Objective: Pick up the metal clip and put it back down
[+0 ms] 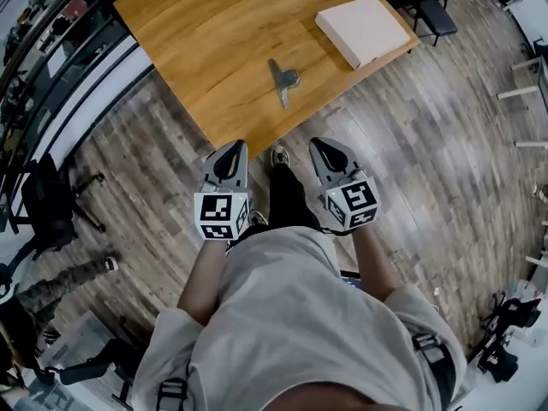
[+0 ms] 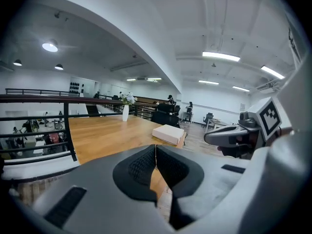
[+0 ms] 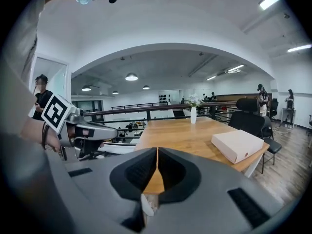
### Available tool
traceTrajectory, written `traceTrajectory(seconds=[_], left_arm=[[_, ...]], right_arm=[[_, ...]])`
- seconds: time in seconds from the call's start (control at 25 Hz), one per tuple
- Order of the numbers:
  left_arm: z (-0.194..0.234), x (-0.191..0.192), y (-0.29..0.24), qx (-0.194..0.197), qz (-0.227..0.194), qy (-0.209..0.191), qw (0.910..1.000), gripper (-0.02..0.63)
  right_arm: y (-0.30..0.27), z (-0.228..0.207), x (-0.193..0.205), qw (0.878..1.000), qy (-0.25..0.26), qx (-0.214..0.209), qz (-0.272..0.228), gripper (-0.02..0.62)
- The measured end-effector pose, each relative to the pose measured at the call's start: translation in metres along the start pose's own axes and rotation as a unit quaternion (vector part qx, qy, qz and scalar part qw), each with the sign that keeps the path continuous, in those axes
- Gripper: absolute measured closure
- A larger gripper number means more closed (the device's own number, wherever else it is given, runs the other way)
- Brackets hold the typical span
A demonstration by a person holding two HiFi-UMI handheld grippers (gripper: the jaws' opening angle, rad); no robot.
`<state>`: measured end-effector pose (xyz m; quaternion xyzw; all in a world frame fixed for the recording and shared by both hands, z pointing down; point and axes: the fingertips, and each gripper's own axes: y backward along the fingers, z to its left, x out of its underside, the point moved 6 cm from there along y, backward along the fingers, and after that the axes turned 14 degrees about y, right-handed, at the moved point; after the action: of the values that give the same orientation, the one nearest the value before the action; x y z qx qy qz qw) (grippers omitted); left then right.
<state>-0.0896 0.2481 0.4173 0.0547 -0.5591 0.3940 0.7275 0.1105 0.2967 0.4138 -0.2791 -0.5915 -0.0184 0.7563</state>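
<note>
While left tool (image 1: 235, 149) and right tool (image 1: 323, 148) hang pressed together, empty, one should spread before nearing the metal clip (image 1: 283, 80).

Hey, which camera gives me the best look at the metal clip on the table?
The head view. The metal clip lies in plain sight on the wooden table, left of the pale box. Neither gripper view shows it: both look low across the tabletop and catch only the box.
</note>
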Motion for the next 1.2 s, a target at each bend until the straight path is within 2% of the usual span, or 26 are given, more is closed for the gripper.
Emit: traceTrajectory(seconds=[0.36,0.68,0.92,0.96,1.0,1.04,1.2], left_arm=[[0.023,-0.007,-0.112,-0.021,0.062,0.020,0.9976,0.580],[0.047,0.022,-0.180,-0.068,0.127,0.051,0.9883,0.580],[0.059,0.031,-0.196,-0.100,0.139,0.084,0.9816,0.580],[0.061,0.032,-0.197,-0.101,0.138,0.090,0.9812,0.580],[0.064,0.034,-0.197,-0.102,0.137,0.094,0.9809,0.580],[0.066,0.035,-0.198,-0.102,0.137,0.097,0.9805,0.580],[0.077,0.041,-0.191,-0.104,0.142,0.111,0.9781,0.580]], right_arm=[[-0.092,-0.076,0.022,0.996,-0.031,-0.068,0.046,0.567],[-0.165,-0.128,0.060,0.986,-0.063,-0.122,0.096,0.566],[-0.205,-0.143,0.088,0.967,-0.139,-0.169,0.129,0.559],[-0.211,-0.146,0.093,0.964,-0.154,-0.171,0.135,0.530],[-0.217,-0.147,0.098,0.960,-0.169,-0.174,0.140,0.469],[-0.223,-0.149,0.101,0.956,-0.185,-0.176,0.144,0.449],[-0.242,-0.149,0.112,0.942,-0.234,-0.180,0.160,0.444]])
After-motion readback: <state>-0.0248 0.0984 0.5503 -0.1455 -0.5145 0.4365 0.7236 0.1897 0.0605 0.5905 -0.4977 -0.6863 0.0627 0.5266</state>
